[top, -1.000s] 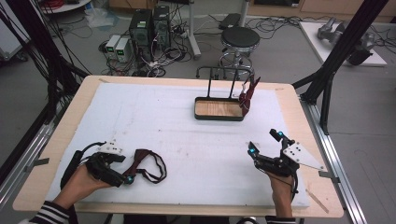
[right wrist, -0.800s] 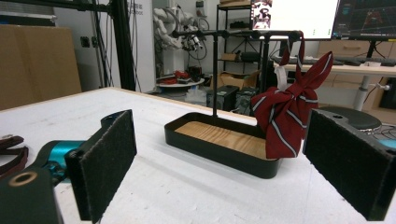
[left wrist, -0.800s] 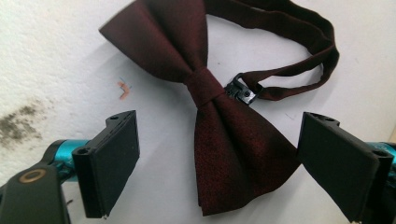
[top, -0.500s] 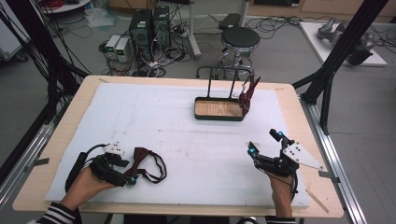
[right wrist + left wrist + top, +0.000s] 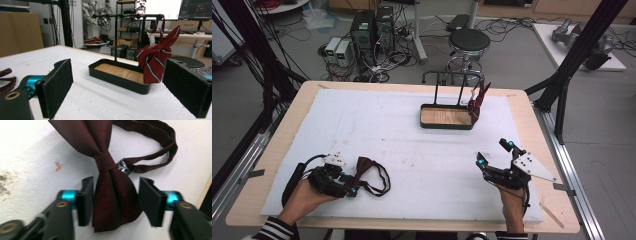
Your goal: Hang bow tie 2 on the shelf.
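1. Bench [image 5: 272,150] in the high view: a wooden top under a white mat. The left hand-held gripper [image 5: 353,186] lies low at the near left edge in the person's left hand [image 5: 304,197], its tips at a dark maroon bow tie [image 5: 362,170] that lies flat on the mat, the strap looping off to the right. The right hand-held gripper [image 5: 494,153] sits at the near right in the right hand [image 5: 511,200], lifted off the mat, its jaws spread wide with nothing between them. Farther back, right of centre, stands a black tray with a wooden floor [image 5: 447,116] and a rail on two posts; a red striped tie [image 5: 475,102] hangs at its right end.

2. Left gripper view: the bow tie [image 5: 110,195] lies on the white mat with one wing between the two black jaws. The jaws have just been closing. The left pad [image 5: 86,200] is at the fabric's edge; the right pad [image 5: 150,200] stands just clear of it, so the wing is bracketed, not yet pinched. The knot and metal strap clasp [image 5: 123,166] lie just beyond the tips.

3. Right gripper view: both pads [image 5: 58,85] stand far apart and empty. Between them, well ahead, are the tray [image 5: 117,76] and the red striped tie [image 5: 155,58] hanging from the rail at its right end.
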